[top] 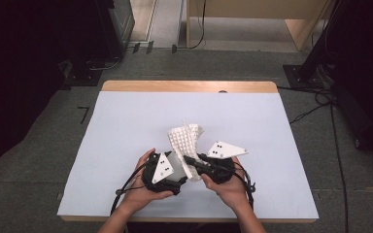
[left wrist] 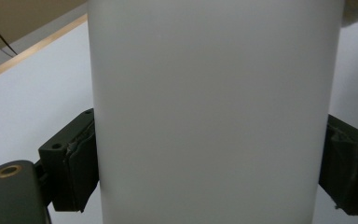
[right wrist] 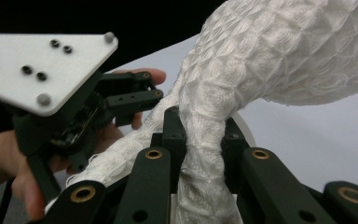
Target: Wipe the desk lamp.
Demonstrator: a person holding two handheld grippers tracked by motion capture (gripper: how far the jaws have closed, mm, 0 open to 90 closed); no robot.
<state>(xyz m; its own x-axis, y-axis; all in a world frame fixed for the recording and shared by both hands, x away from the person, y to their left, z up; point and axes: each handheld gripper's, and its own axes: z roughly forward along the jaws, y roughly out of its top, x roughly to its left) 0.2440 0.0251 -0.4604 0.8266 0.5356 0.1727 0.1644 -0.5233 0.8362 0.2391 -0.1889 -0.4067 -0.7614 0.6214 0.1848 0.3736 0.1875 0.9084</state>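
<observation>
A white frosted cylinder (left wrist: 212, 112) stands upright, a white waffle-textured cloth (top: 185, 138) bunched over it.

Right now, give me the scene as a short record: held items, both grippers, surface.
left gripper: shut on the frosted cylinder, pads on both its sides
right gripper: shut on a bunched part of the white mesh cloth
cloth: rises from the jaws, apparently draped over the cylinder's far end
surface: white tabletop, wooden far edge
hands: side by side at the near edge

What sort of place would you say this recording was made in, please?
Probably a lab or workshop set up for recording: a white-topped table on grey carpet, cables trailing across the floor, and wooden furniture behind.
</observation>
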